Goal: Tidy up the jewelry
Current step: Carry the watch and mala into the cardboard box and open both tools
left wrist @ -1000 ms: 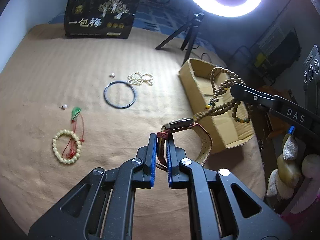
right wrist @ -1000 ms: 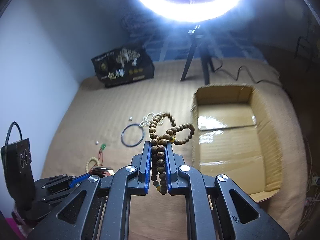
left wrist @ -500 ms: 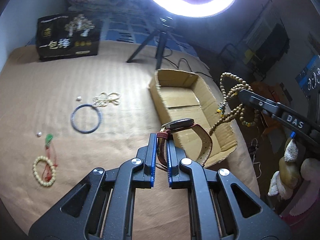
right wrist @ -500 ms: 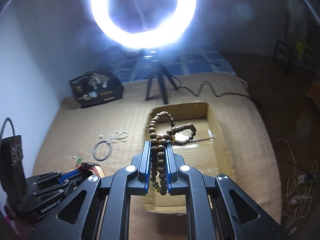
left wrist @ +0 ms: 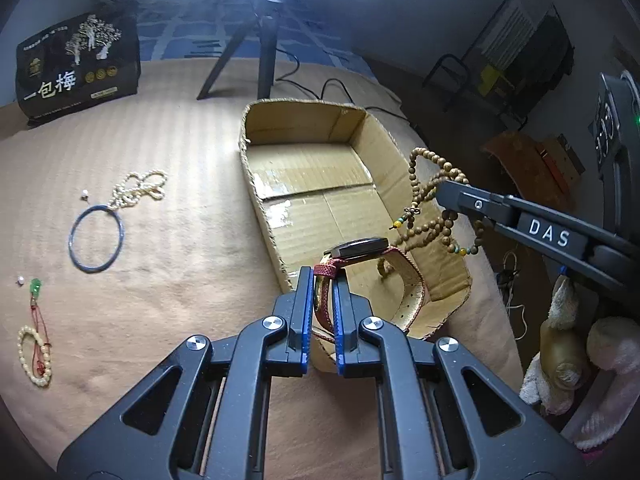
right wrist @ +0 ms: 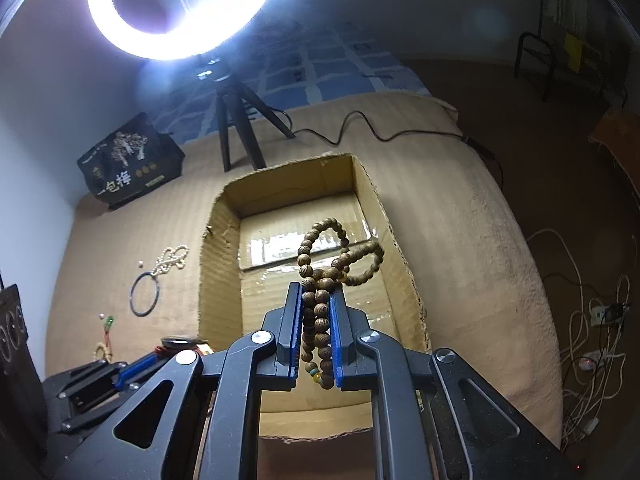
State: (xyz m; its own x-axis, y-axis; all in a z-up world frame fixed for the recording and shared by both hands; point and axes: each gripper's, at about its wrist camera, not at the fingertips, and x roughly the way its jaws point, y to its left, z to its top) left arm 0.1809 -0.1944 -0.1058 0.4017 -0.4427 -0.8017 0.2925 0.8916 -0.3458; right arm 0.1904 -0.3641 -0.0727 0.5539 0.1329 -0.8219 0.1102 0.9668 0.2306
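Left gripper point(left wrist: 323, 280) clamped on watch point(left wrist: 360, 249) strap, watch held over near left wall of cardboard box point(left wrist: 264, 208). Right gripper point(right wrist: 315, 300) clamped on wooden bead string point(right wrist: 320, 280), loops dangling above box interior. Box sits toward right edge of tan bedspread point(left wrist: 168, 264); dark bangle point(left wrist: 96, 238), pale bead necklace point(left wrist: 138, 190) lie left of box.

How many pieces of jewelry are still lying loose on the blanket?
3, not counting two tiny white beads: a dark ring, a pale chain touching its top, and a cream bead bracelet with red cord nearest the camera.
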